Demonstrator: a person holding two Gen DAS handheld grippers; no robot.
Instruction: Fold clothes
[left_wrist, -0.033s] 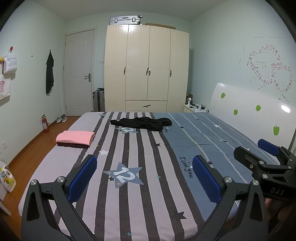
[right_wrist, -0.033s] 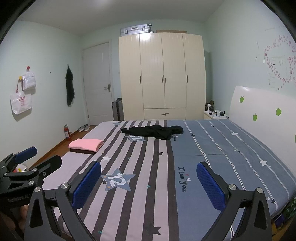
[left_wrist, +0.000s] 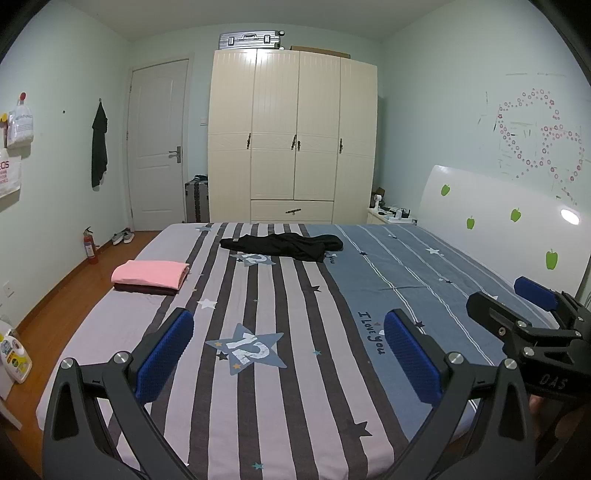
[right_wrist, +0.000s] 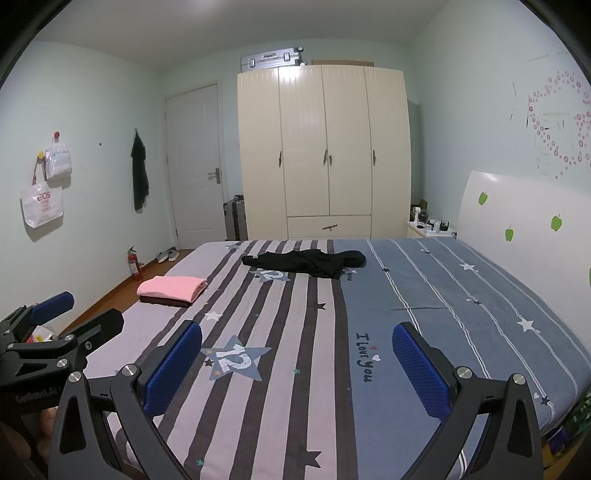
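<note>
A black garment (left_wrist: 282, 245) lies crumpled on the far side of the striped bed (left_wrist: 229, 413), and the right wrist view shows this black garment (right_wrist: 306, 262) too. A folded pink garment (left_wrist: 149, 275) rests on a dark folded one by the bed's left edge. My left gripper (left_wrist: 288, 317) hangs open over the near part of the bed with nothing between its fingers. My right gripper (right_wrist: 297, 326) is open and empty as well, level with the left one. Each gripper is far from the black garment. The right gripper (left_wrist: 506, 299) shows at the left view's right edge.
A cream wardrobe (left_wrist: 291, 140) and a white door (left_wrist: 159, 147) stand behind the bed. The white headboard (left_wrist: 498, 221) lines the right side. On the wooden floor to the left are a fire extinguisher (left_wrist: 89, 247), shoes and a detergent bottle (left_wrist: 13, 356).
</note>
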